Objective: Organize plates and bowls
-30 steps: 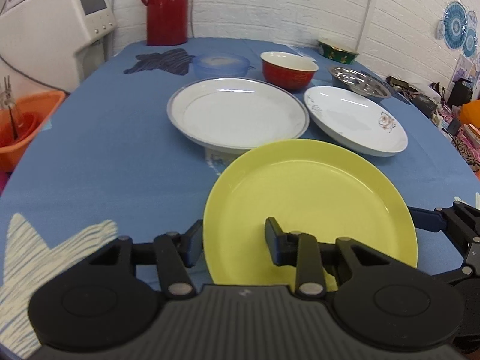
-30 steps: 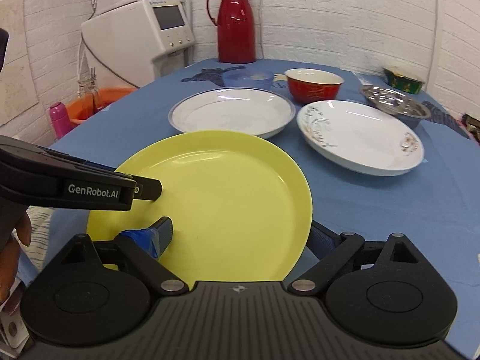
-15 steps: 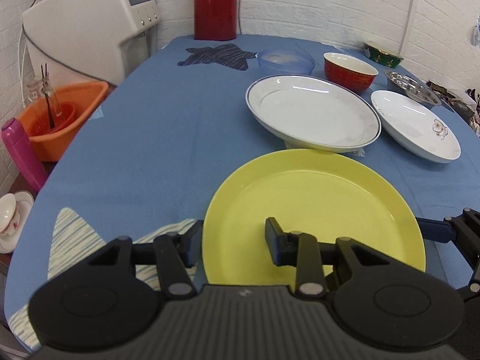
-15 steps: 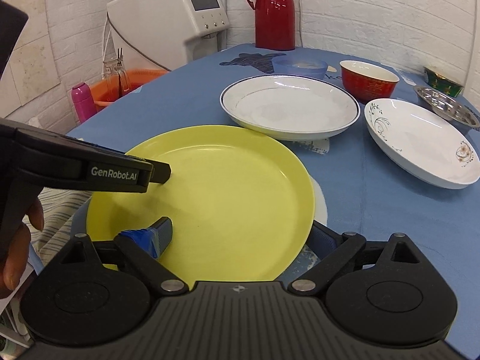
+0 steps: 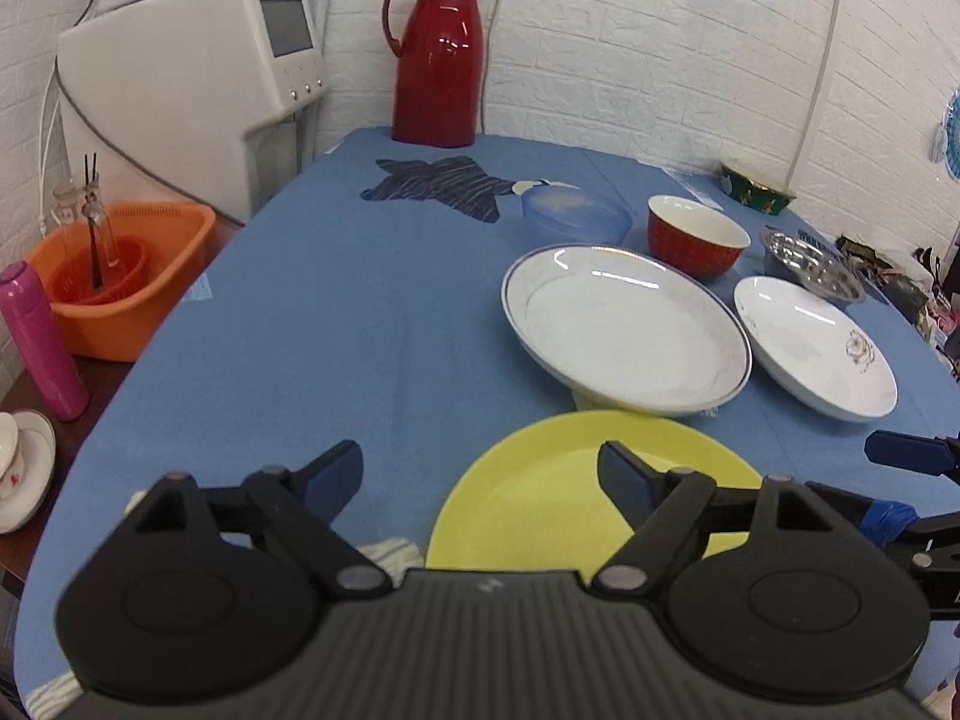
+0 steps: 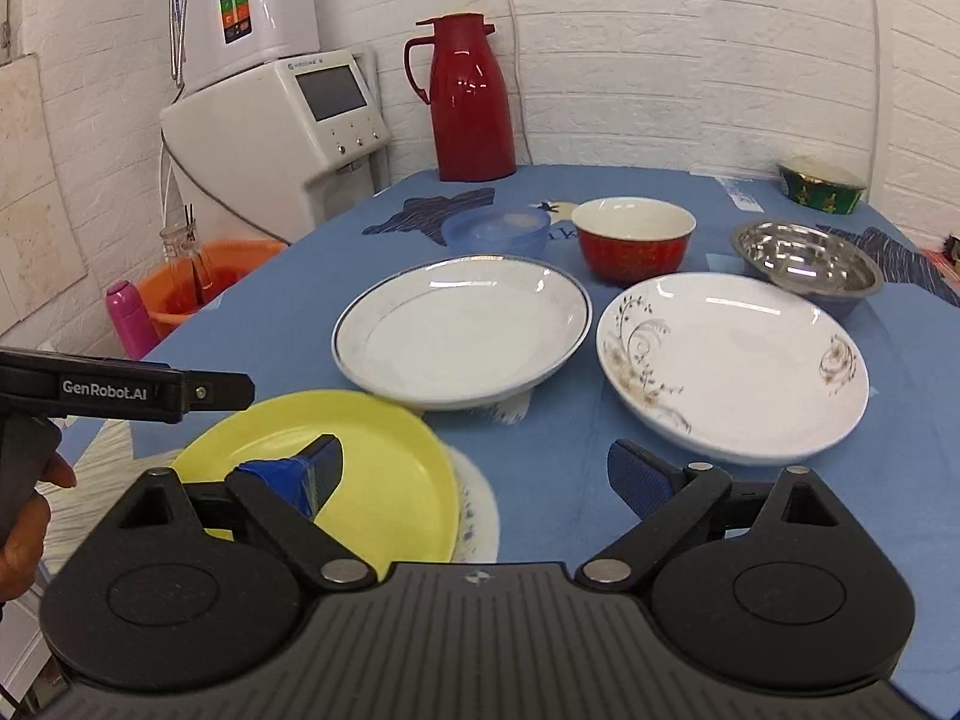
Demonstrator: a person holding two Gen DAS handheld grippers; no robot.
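Yellow plate (image 6: 384, 480) lying on blue tablecloth (image 5: 360, 312), left gripper (image 5: 480, 474) and right gripper (image 6: 474, 468) both gaping wide, gripping nothing, white plate (image 6: 462, 336) sitting just beyond.

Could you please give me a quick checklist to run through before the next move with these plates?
1. Left gripper open: ok.
2. Right gripper open: ok.
3. Yellow plate released: cannot tell; one finger of each gripper overlaps it.
4. Yellow plate resting flat on the table: cannot tell, its near edge is hidden.
5. White blue-rimmed plate bare: ok.
6. Floral plate bare and apart from the blue-rimmed plate: ok.
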